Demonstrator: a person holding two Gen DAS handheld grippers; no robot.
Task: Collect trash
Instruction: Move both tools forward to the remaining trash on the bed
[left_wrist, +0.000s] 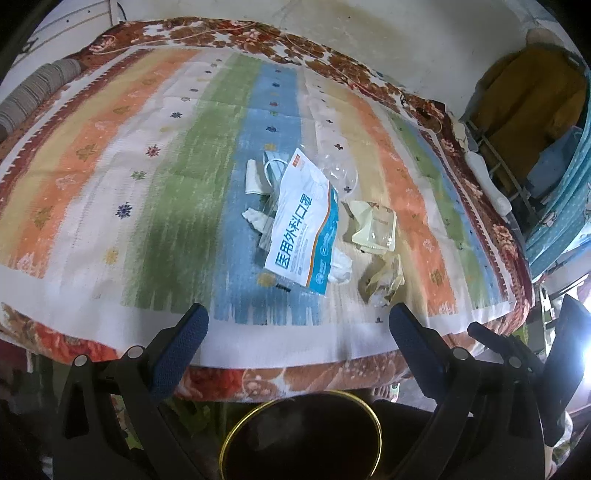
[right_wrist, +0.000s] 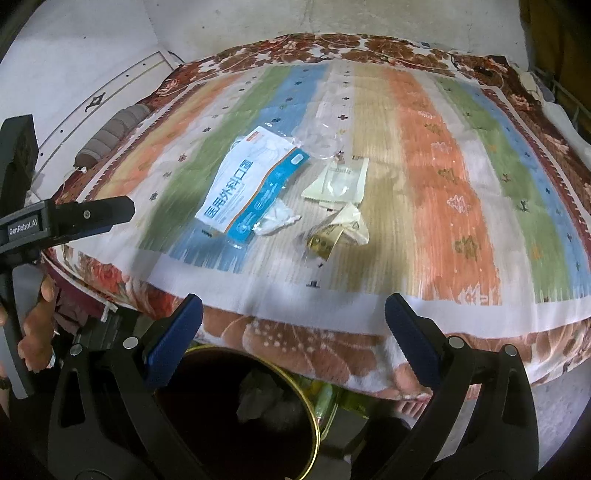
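Both grippers hover just off the near edge of a bed covered by a striped cloth (left_wrist: 110, 155), and both stand wide apart with nothing between the blue pads. The left gripper (left_wrist: 299, 325) points at the pile of trash from the front; the right gripper (right_wrist: 293, 314) does the same from a little further right, with the left gripper's black body and the hand (right_wrist: 37, 325) holding it showing at the left edge of the right wrist view.

The trash lies together near the middle of the cloth, on the blue and pale stripes. A white-and-blue mask packet (left_wrist: 301, 218) is the largest piece, lying flat and partly over a few white scraps (left_wrist: 255, 179). A crumpled tissue (right_wrist: 275, 219) touches its near corner. Just beside it on the right sit a pale yellow wrapper (left_wrist: 375, 227) and a crumpled gold-printed wrapper (right_wrist: 334, 230) — the second one nearer the bed's edge. A clear plastic piece (right_wrist: 319, 138) lies behind them.

Below the bed's edge, under both grippers, stands a dark round bin (right_wrist: 314, 417) with a gold rim — something grey and crumpled lies inside it.
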